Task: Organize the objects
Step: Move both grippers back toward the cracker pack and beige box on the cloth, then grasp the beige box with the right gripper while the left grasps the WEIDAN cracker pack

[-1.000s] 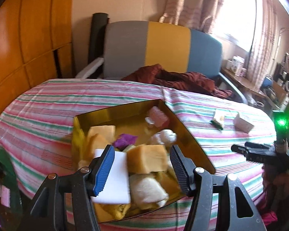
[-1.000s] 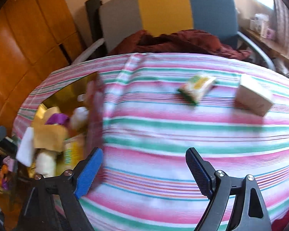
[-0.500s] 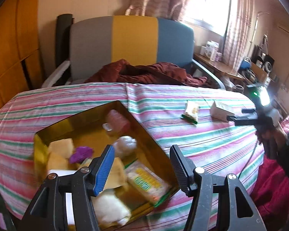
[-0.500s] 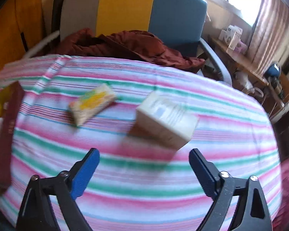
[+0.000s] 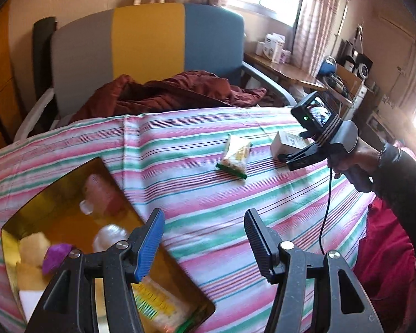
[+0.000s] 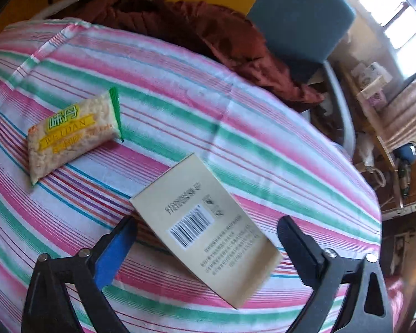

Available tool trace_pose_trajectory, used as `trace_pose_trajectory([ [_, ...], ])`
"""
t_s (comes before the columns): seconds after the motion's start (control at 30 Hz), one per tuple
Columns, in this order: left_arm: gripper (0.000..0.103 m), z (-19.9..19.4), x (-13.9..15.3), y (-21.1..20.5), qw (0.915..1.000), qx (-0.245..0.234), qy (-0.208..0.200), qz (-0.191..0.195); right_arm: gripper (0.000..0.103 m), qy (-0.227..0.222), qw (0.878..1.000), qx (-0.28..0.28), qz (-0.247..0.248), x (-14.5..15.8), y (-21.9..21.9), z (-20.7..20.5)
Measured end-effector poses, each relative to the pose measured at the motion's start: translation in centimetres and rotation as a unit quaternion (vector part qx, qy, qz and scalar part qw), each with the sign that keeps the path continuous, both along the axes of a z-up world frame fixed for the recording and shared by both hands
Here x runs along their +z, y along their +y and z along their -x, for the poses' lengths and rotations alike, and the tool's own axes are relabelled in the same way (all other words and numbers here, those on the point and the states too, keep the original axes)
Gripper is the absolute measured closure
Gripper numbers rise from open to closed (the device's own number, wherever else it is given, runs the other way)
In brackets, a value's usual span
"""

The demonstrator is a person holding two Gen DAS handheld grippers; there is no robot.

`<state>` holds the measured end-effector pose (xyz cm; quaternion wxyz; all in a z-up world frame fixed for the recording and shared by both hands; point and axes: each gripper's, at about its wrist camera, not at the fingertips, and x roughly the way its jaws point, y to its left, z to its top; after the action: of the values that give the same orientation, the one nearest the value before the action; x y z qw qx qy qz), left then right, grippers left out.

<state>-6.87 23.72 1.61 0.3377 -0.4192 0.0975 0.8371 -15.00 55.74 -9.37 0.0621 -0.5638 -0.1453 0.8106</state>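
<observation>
A beige carton with a barcode (image 6: 208, 227) lies on the striped tablecloth (image 6: 235, 127), between the fingers of my open right gripper (image 6: 205, 236), which is low over it without closing. It also shows in the left wrist view (image 5: 287, 143). A yellow-green snack packet (image 6: 72, 133) lies to its left, also seen in the left wrist view (image 5: 234, 156). My left gripper (image 5: 203, 237) is open and empty, above the right rim of a gold box (image 5: 102, 166) that holds several snacks and small items.
A chair (image 5: 149, 52) with a dark red cloth (image 5: 169, 94) stands behind the table. A desk with clutter (image 5: 291, 69) is at the far right. The hand and the right gripper's body (image 5: 332, 144) hover over the table's right side.
My right gripper has moved right and down, from near the gold box to around the beige carton. My left gripper has pulled back and swung right, off the box contents.
</observation>
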Motion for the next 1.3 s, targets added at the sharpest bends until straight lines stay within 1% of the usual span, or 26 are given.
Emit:
trace_pose_trajectory([
  [0.03,0.043,0.3,-0.1,0.9,1.0,-0.005,-0.003,0.004,0.027,0.001,1.0,-0.002,0.0,0.0,0.0,-0.2],
  [0.07,0.043,0.5,-0.2,1.5,0.9999,-0.007,-0.005,0.007,0.036,0.003,1.0,-0.005,0.005,0.2,-0.1,-0.6],
  [0.1,0.043,0.9,-0.3,2.5,0.9998,-0.01,-0.009,0.012,0.042,0.009,1.0,-0.01,0.012,0.5,-0.3,-1.1],
  [0.17,0.043,1.5,-0.6,4.1,0.9996,-0.019,-0.01,0.02,0.049,0.019,0.999,-0.016,0.029,1.1,-0.6,-2.3],
  [0.23,0.043,2.2,-0.8,6.0,0.9991,-0.027,-0.011,0.032,0.049,0.028,0.998,-0.029,0.043,1.5,-0.9,-3.7],
  [0.3,0.043,2.9,-1.3,8.0,0.9982,-0.041,-0.014,0.04,0.049,0.038,0.995,-0.046,0.074,1.6,-1.1,-5.1],
  [0.33,0.043,3.6,-1.8,9.3,0.9976,-0.044,-0.019,0.051,0.049,0.039,0.994,-0.052,0.086,1.5,-1.1,-5.6],
  [0.4,0.043,4.6,-2.7,11.1,0.996,-0.056,-0.038,0.059,0.049,0.045,0.993,-0.06,0.092,1.3,-1.5,-6.6],
  [0.47,0.043,5.9,-3.9,13.0,0.9945,-0.054,-0.052,0.073,0.051,0.052,0.991,-0.065,0.109,1.1,-1.7,-7.4],
  [0.5,0.043,6.5,-4.4,13.9,0.9936,-0.058,-0.055,0.081,0.051,0.053,0.99,-0.065,0.112,0.9,-1.7,-7.4],
  [0.57,0.042,7.2,-5.2,15.1,0.993,-0.063,-0.053,0.084,0.051,0.057,0.99,-0.065,0.114,0.8,-1.7,-7.6],
  [0.6,0.042,7.5,-5.6,15.8,0.9922,-0.065,-0.048,0.095,0.051,0.06,0.989,-0.065,0.119,0.8,-1.6,-7.7],
  [0.67,0.036,7.8,-6.0,16.9,0.9913,-0.076,-0.036,0.102,0.051,0.06,0.987,-0.066,0.132,0.5,-1.3,-7.7],
  [0.7,0.031,8.1,-6.5,17.6,0.9902,-0.083,-0.032,0.108,0.051,0.054,0.987,-0.068,0.137,0.2,-1.0,-7.6],
  [0.8,0.03,8.7,-7.6,19.0,0.9868,-0.105,-0.042,0.116,0.051,0.046,0.985,-0.076,0.146,-0.5,-0.5,-7.5],
  [0.83,0.03,8.8,-8.2,19.5,0.985,-0.112,-0.037,0.126,0.051,0.045,0.985,-0.077,0.148,-0.6,-0.4,-7.5],
  [0.87,0.03,9.0,-8.6,19.9,0.984,-0.114,-0.032,0.133,0.051,0.045,0.985,-0.077,0.15,-0.7,-0.3,-7.5],
  [0.97,0.03,10.1,-10.1,20.7,0.9808,-0.116,-0.04,0.151,0.051,0.045,0.984,-0.076,0.153,-0.8,-0.4,-7.5],
  [1.13,0.032,10.8,-11.0,21.6,0.9778,-0.113,-0.011,0.176,0.05,0.046,0.983,-0.083,0.159,-1.2,0.0,-7.3],
  [1.2,0.035,10.9,-11.9,22.0,0.9744,-0.121,-0.023,0.188,0.049,0.046,0.982,-0.085,0.159,-1.2,0.2,-7.1],
  [1.23,0.036,11.2,-11.9,21.7,0.9779,-0.113,-0.029,0.173,0.049,0.047,0.982,-0.086,0.16,-1.3,0.2,-7.2],
  [1.3,0.04,11.5,-11.9,21.5,0.9807,-0.099,-0.042,0.163,0.049,0.048,0.982,-0.086,0.159,-1.3,0.1,-7.2],
])
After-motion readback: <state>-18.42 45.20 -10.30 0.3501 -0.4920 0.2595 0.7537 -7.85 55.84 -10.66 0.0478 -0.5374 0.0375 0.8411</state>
